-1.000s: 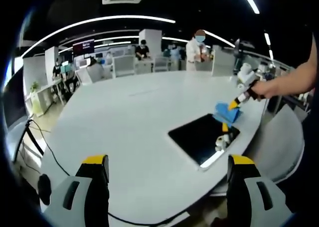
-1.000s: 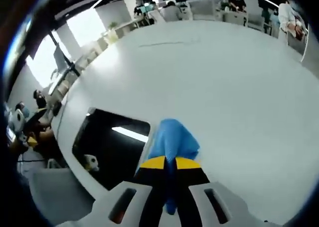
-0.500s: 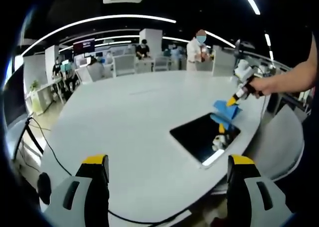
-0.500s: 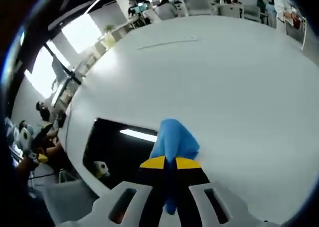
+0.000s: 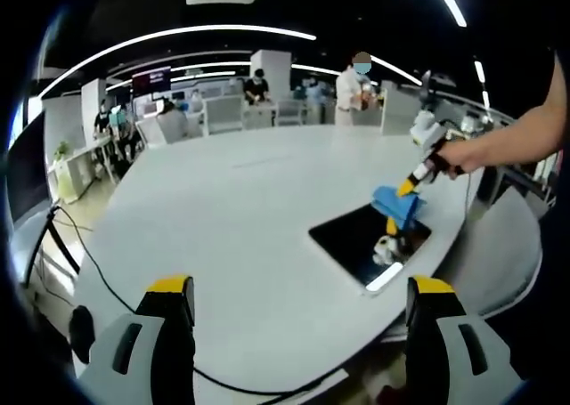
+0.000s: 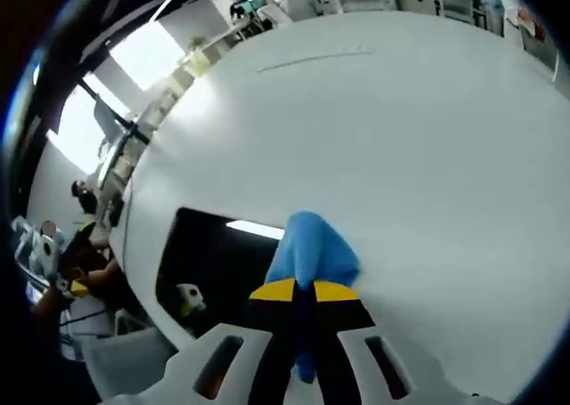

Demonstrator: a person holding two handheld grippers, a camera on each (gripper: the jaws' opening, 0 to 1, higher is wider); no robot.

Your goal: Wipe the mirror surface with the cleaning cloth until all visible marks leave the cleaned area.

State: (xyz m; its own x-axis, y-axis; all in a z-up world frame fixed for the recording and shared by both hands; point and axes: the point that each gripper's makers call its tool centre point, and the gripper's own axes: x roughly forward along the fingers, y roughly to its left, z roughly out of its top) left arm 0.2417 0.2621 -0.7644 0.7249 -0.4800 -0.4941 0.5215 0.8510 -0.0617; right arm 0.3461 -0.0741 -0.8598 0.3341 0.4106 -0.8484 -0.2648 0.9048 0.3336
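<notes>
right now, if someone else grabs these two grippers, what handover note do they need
Right claw: shut on the blue cleaning cloth, held at the far edge of the flat dark rectangular mirror on the white round table.
Left claw: open, holding nothing, low at the table's near edge.
Done: cloth gripped and brought to the mirror.
Left: wipe the mirror; marks are too small to judge from here.

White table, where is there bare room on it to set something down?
The round white table is bare across its middle and far side, from the dark rectangular mirror out to the distant chairs. Crowded: the near-right edge, where the right hand-held gripper holds the blue cleaning cloth over the mirror. A black cable trails over the near-left edge.
</notes>
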